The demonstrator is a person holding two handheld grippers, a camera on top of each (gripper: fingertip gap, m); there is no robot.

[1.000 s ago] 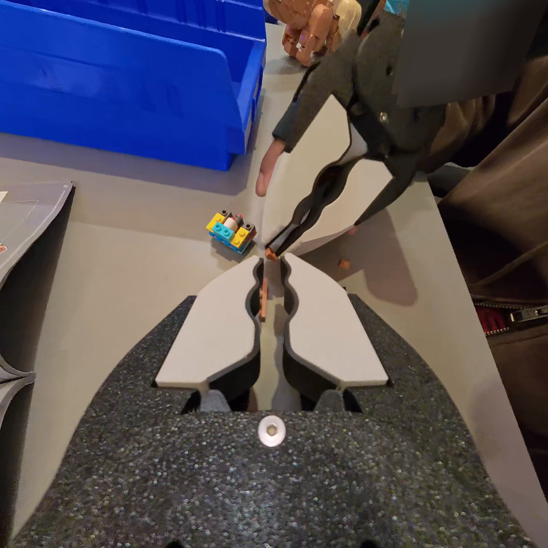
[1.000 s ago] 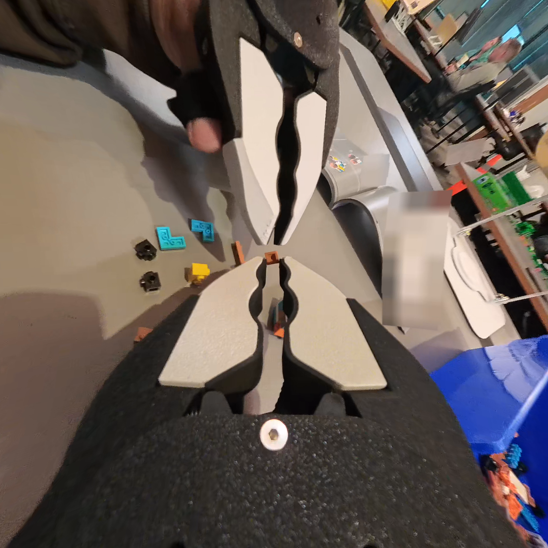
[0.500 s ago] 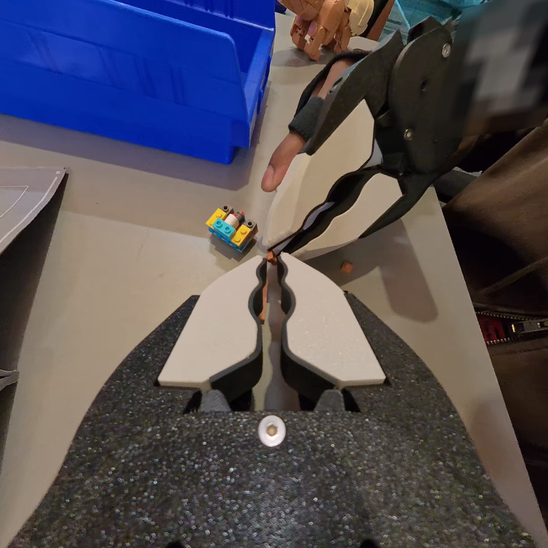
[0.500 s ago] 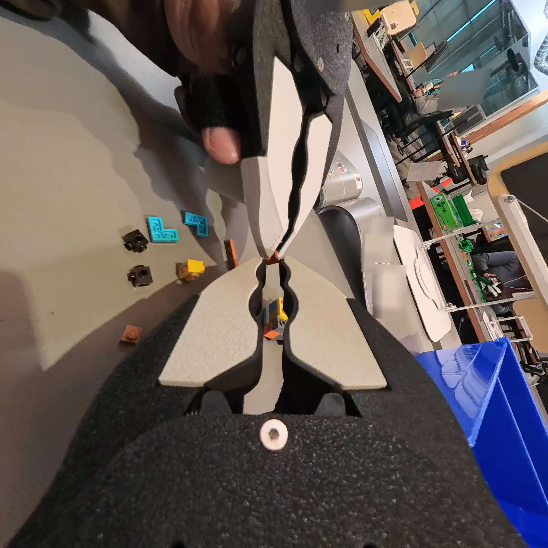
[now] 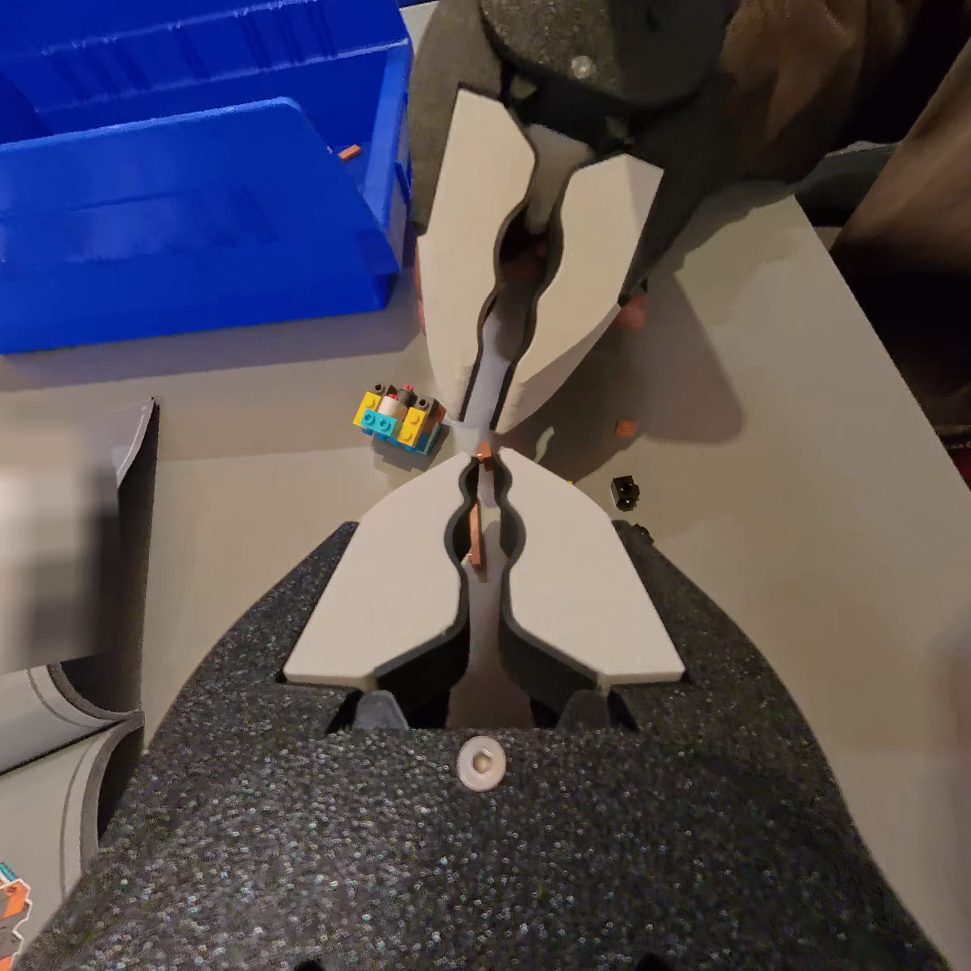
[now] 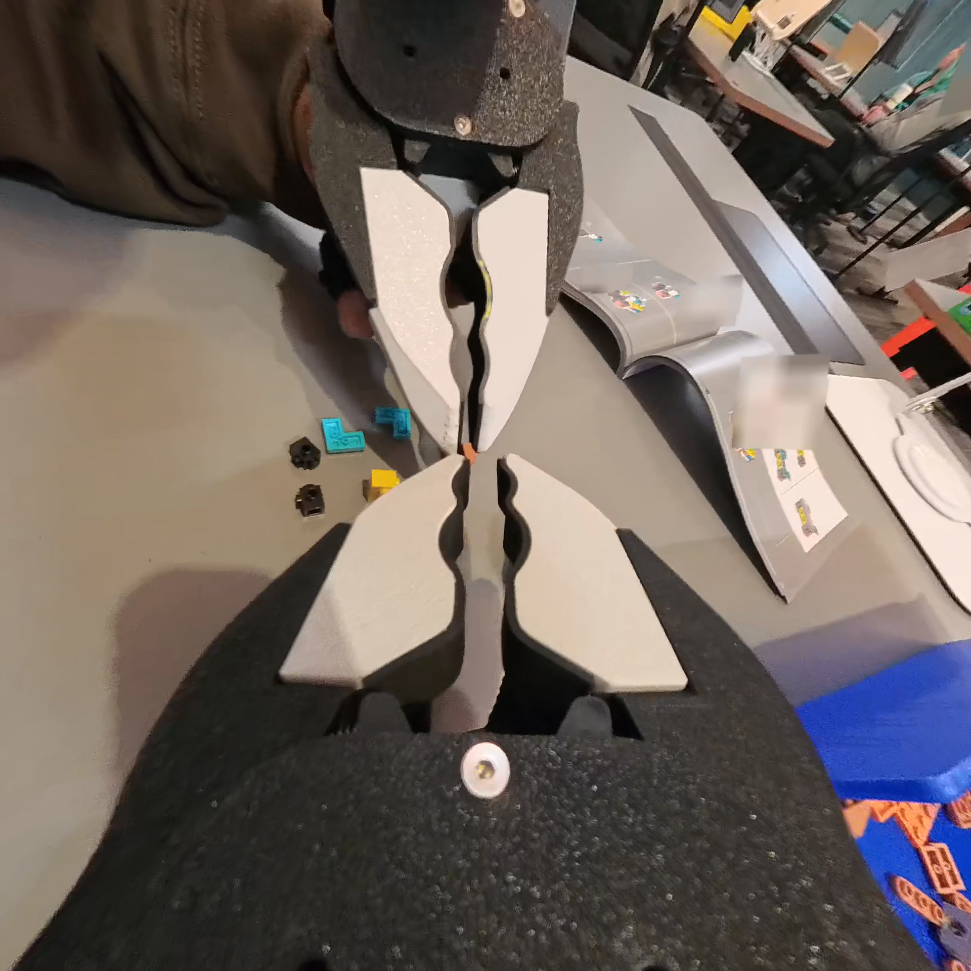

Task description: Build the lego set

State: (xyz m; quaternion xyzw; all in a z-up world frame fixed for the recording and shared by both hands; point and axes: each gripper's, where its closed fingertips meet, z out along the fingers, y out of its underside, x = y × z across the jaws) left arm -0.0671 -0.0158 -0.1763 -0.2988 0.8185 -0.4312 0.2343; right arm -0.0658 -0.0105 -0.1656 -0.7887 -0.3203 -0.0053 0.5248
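Observation:
My left gripper (image 5: 486, 458) is shut on a thin brown plate (image 5: 476, 536) held edge-on between its fingers. A small brown piece (image 5: 484, 453) sits on the plate's far end at the fingertips. My right gripper (image 6: 481, 463) is slightly open and empty, tip to tip with the left gripper (image 6: 469, 444). The small brown piece (image 6: 469, 453) shows just past my right fingertips. In the left wrist view the right gripper (image 5: 478, 420) points straight at me, jaws apart. A small yellow, teal and black assembly (image 5: 402, 417) lies on the table just left of both tips.
A blue bin (image 5: 184, 210) stands at the back left. Two teal L-plates (image 6: 342, 435), two black bricks (image 6: 305, 453) and a yellow brick (image 6: 382, 482) lie left of the right gripper. An open instruction booklet (image 6: 683, 336) lies to the right. A loose brown piece (image 5: 625, 428) lies on the table. The grippers are tip to tip, or close to it. Both grippers' tips are roughly 7 cm from the loose brown piece (image 5: 625, 428).
My right gripper has opened and let go of the small brown piece, which now stays on the plate in my left gripper. The right gripper has swung round to face the left one.

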